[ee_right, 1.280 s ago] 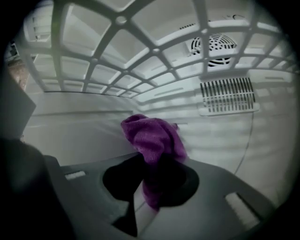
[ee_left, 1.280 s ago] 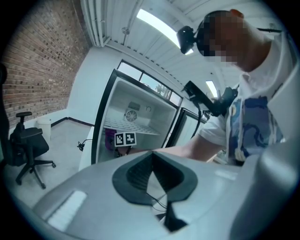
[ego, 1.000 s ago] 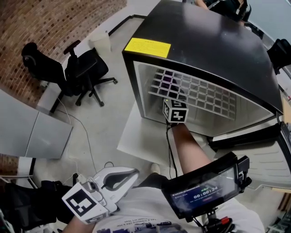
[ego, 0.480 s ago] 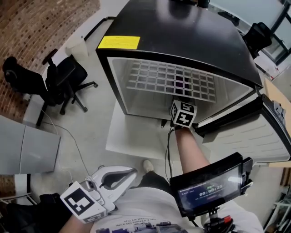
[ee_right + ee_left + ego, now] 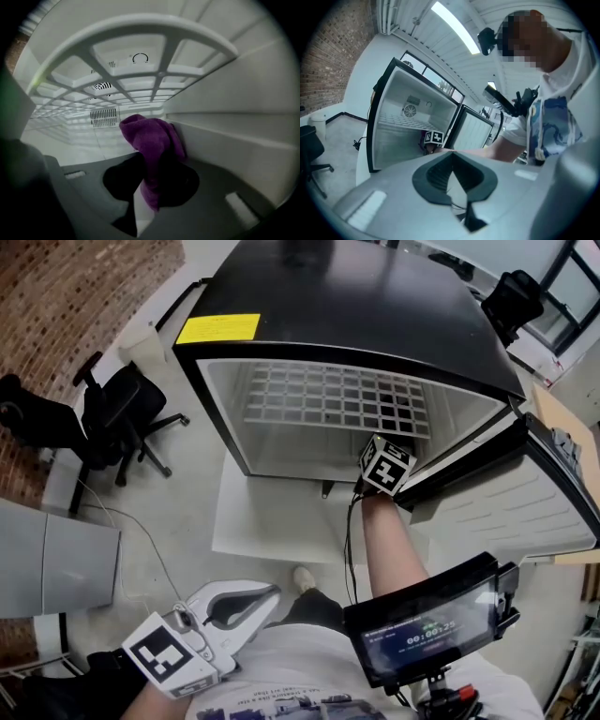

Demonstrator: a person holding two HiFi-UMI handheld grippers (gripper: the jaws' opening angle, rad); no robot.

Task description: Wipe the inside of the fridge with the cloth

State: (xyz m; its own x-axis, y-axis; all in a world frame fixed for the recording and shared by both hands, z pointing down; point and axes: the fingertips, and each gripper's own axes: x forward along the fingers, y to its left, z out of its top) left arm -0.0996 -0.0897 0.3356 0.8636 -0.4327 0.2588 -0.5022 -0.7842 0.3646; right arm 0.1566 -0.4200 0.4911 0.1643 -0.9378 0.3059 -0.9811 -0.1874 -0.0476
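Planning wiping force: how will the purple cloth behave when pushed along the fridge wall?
Probably floppy: the purple cloth bulges in soft folds beyond the right gripper. It looks light and plush, so it may bunch against the fridge wall rather than slide flat.

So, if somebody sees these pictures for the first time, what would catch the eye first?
Most likely the black fridge, standing open in the middle of the head view with a yellow label on its top. Next, the purple cloth, pinched in the jaws of the right gripper inside the fridge, close to a side wall. The left gripper is shut and empty, low near the person's body.
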